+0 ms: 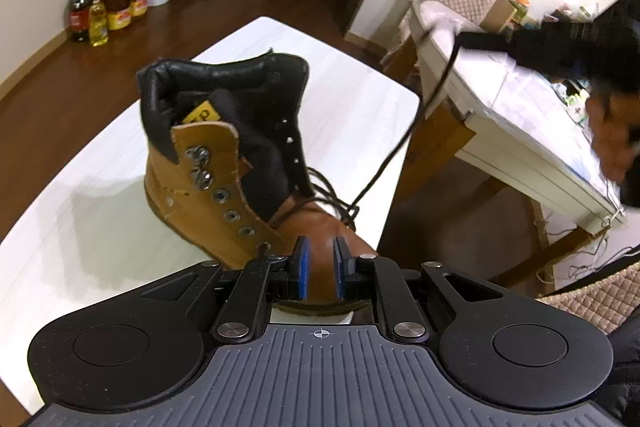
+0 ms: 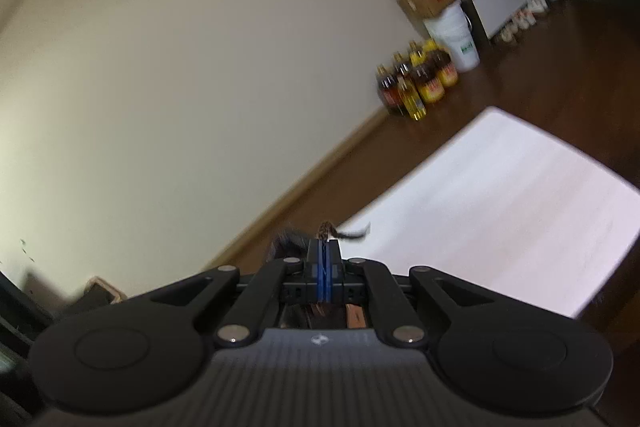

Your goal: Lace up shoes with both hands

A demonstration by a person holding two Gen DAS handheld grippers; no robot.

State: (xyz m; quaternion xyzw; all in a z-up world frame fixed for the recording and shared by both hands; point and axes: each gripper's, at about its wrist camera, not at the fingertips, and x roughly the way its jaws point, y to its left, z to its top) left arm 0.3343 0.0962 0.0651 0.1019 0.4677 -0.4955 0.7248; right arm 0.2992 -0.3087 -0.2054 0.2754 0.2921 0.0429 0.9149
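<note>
Most of the lacing is left to do, judging by the boot (image 1: 224, 163): only the lowest part near the toe carries crossed lace, bunched at the base of the tongue, while the row of metal eyelets (image 1: 224, 199) up the near flap and the hooks (image 1: 199, 167) above them stand bare. The boot sits tilted on the white desk (image 1: 100, 227), collar toward 11 o'clock and toe toward 5 o'clock, right under the left tool.

The left tool (image 1: 321, 267) hovers over the toe cap with its blue pads apart and nothing between them; whether it rests on the leather I cannot tell. The right tool (image 1: 480, 41) is out at 2 o'clock from the boot, blurred, with a dark lace (image 1: 404, 143) running taut from the lower eyelets up to it. In its own view the right tool (image 2: 325, 247) is clenched, pads pressed together on the frayed brown lace end (image 2: 325, 228), which pokes out just past the tips.

My reading is that one strand is being pulled tight after a low crossing. What remains is threading the upper eyelets and hooks on both sides and tying off. The other lace end is not clearly visible among the loops at the tongue base
</note>
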